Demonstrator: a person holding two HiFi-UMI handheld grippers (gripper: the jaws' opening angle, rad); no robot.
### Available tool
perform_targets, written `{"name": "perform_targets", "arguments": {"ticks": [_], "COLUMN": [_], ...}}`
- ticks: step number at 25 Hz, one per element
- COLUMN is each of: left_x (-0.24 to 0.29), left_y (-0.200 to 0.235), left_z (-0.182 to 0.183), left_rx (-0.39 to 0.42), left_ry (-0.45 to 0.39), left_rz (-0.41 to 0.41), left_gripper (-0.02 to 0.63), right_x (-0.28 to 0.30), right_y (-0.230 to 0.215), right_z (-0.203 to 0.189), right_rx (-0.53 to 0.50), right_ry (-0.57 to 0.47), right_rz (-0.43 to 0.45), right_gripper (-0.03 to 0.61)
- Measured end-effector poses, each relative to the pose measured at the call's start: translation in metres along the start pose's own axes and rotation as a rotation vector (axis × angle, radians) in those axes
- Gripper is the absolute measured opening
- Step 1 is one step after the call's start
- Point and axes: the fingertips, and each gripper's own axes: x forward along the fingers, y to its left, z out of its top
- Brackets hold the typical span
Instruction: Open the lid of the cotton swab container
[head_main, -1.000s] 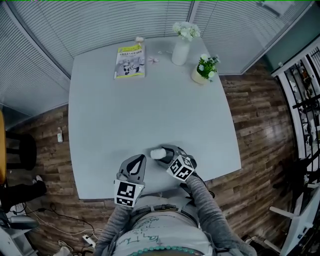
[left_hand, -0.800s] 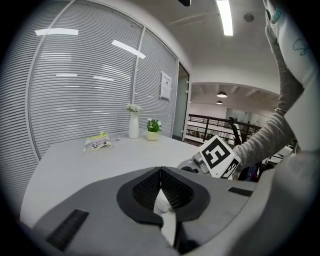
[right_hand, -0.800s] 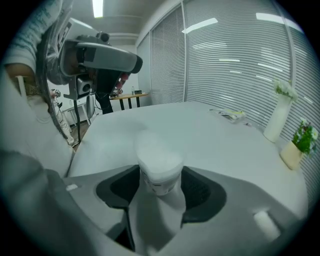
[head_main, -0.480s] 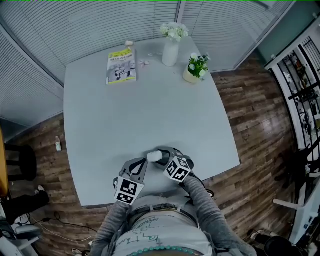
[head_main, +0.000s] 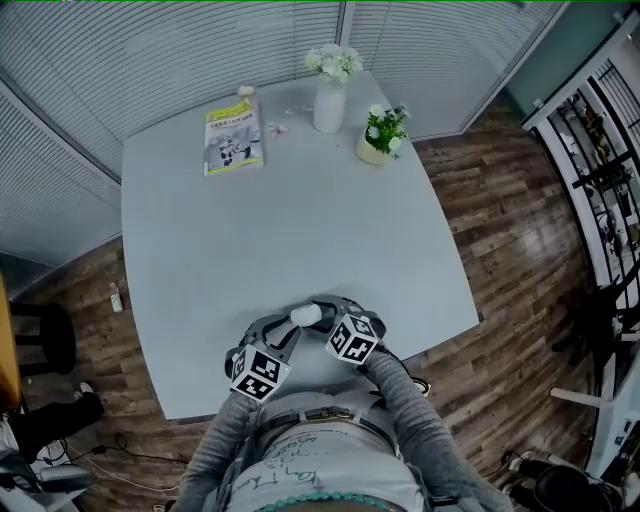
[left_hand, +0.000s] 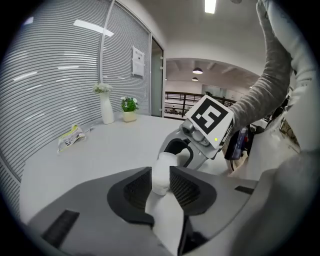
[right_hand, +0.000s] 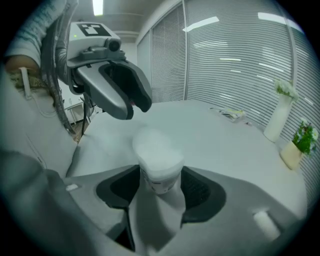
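Note:
The cotton swab container (head_main: 305, 315) is a small white tub with a white lid, held just above the near edge of the table. My right gripper (head_main: 322, 312) is shut on its body; in the right gripper view the container (right_hand: 157, 160) sits squeezed between both pads. My left gripper (head_main: 283, 330) is close beside it on the left, and its jaws are opening. In the left gripper view the container's lid end (left_hand: 161, 172) shows in the gap between the pads, and I see no firm press on it. The right gripper view shows the left gripper (right_hand: 132, 102) just beyond the lid.
The grey table (head_main: 180, 395) carries a yellow-green booklet (head_main: 232, 138), a white vase of flowers (head_main: 329, 105) and a small potted plant (head_main: 377, 135) at the far end. A small bottle (head_main: 117, 297) lies on the wooden floor at the left. Slatted walls stand behind.
My left gripper has swung right and forward until its tips are by the container's lid. The right gripper and container have stayed near the table's front edge. The head view shifted slightly.

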Motion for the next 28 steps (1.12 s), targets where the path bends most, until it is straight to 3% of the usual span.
{"name": "perform_targets", "arguments": {"ticks": [7, 17, 25, 28], "left_x": [0.017, 0.039, 0.045, 0.046], "left_y": [-0.001, -0.009, -0.016, -0.017], "left_z": [-0.006, -0.013, -0.013, -0.014], "left_rx": [0.144, 0.416, 0.508, 0.531], "left_ry": [0.068, 0.184, 0.217, 0.228], "left_rz": [-0.031, -0.134, -0.192, -0.199], "left_gripper": [0.230, 0.232, 0.229, 0.191], "right_x": [0.000, -0.002, -0.002, -0.002], "right_y": [0.001, 0.001, 0.000, 0.000], "right_z": [-0.001, -0.002, -0.002, -0.003], "right_rx": [0.003, 0.006, 0.004, 0.003], "right_ry": [-0.005, -0.010, -0.009, -0.009], "right_rz": [-0.001, -0.006, -0.009, -0.008], "right_gripper": [0.253, 0.250, 0.250, 0.250]}}
